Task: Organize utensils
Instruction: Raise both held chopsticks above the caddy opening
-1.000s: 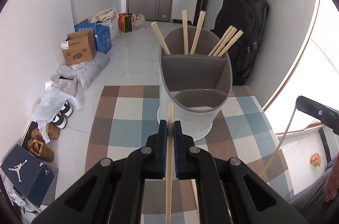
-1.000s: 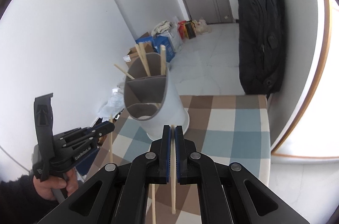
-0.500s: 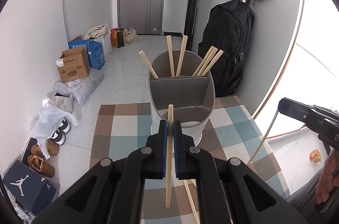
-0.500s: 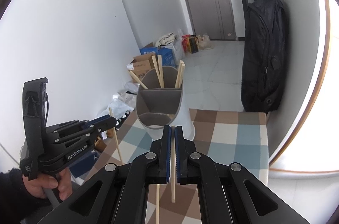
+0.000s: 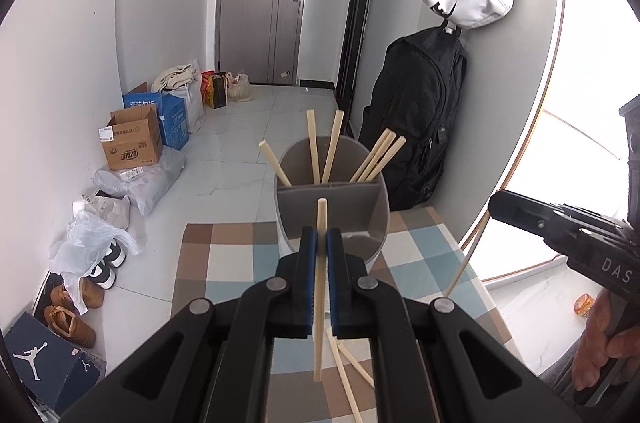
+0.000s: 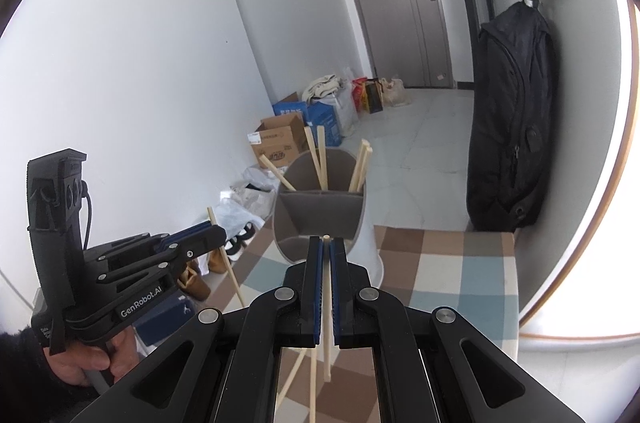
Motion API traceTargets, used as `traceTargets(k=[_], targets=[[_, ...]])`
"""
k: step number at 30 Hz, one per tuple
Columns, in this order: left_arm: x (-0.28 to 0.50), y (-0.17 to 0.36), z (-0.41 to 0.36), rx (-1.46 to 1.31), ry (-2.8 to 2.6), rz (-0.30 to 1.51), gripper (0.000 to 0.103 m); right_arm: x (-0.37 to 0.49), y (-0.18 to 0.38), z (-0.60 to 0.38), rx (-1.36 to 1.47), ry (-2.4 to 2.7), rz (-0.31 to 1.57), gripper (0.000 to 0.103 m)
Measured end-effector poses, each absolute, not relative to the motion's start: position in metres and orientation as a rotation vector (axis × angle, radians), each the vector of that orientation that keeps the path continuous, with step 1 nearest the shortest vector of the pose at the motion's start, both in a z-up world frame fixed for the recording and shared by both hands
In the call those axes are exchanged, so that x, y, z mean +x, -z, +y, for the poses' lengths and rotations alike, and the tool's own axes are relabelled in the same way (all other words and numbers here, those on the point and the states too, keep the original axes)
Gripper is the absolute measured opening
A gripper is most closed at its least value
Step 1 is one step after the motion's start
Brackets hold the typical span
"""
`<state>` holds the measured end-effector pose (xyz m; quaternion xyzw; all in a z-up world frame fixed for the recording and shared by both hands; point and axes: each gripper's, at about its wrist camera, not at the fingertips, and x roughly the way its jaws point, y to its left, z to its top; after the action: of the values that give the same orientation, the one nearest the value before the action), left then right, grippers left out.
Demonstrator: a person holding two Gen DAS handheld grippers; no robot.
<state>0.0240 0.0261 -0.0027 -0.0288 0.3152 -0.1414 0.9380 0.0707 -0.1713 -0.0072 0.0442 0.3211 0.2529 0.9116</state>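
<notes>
A: Both grippers sit higher than a second ago, so the grey divided plastic utensil holder (image 5: 332,201) on the checked blue-brown tablecloth (image 5: 224,255) looks farther off.

B: Tool state?

A: Left gripper (image 5: 322,243) is clamped on a pale wooden chopstick (image 5: 320,287); right gripper (image 6: 327,251) is clamped on another chopstick (image 6: 327,307), both mid-shaft.

B: Handling?

A: Likely light, stiff, smooth, so they can pivot. Mid-shaft grip suits. Loose chopsticks (image 5: 346,371) lie on the cloth.
</notes>
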Motion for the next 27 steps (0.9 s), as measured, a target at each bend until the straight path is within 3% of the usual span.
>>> traceTargets(k=[19, 27], targets=[[0.073, -0.094, 0.034, -0.137, 0.296, 0.615, 0.001, 0.125, -0.092, -0.154, 0.118, -0.545, 0.58, 0.003], [0.105, -0.108, 0.031, -0.152, 0.288, 0.58, 0.001, 0.172, -0.121, -0.151, 0.153, -0.507, 0.554, 0.003]])
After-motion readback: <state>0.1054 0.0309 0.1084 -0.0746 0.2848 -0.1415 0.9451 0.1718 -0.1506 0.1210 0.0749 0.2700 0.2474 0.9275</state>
